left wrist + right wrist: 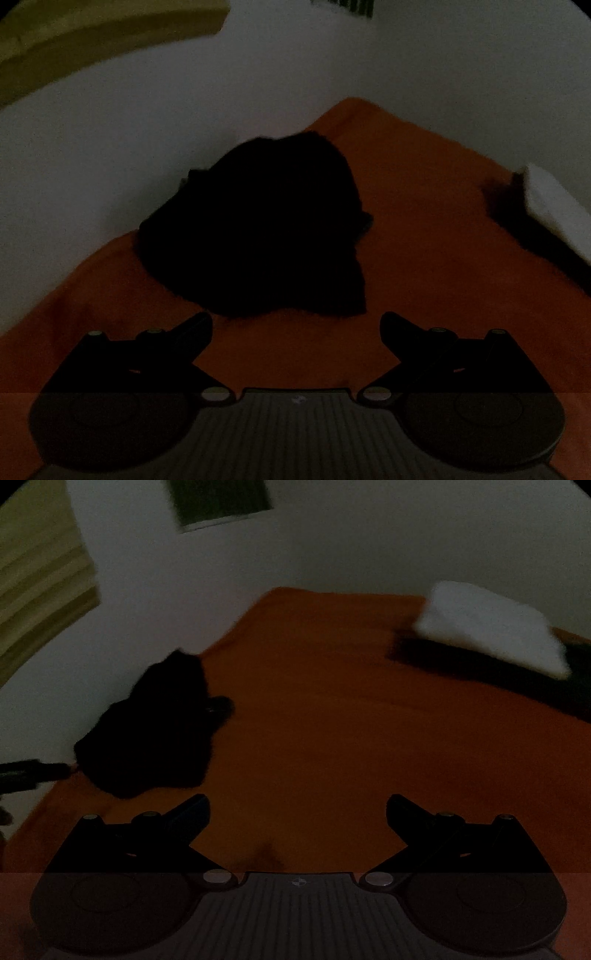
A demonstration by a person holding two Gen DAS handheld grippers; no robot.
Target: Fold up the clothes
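Left tongs [296,325]: your fingers stand wide apart, empty, low over the orange sheet [424,229].
Right tongs [297,806]: yours gape too, gripping nothing, above bare sheet.
Black garment [258,225]: a crumpled dark heap just ahead of your left tongs, apart from them, by the bed's left edge near the wall; too dim to tell folds.
Folded pile [491,626]: white piece atop dark cloth, far right on the bed.
Containers: you have none in view.

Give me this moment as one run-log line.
left gripper: open, empty | right gripper: open, empty | black garment: crumpled on orange sheet, ungrasped | fold: not started
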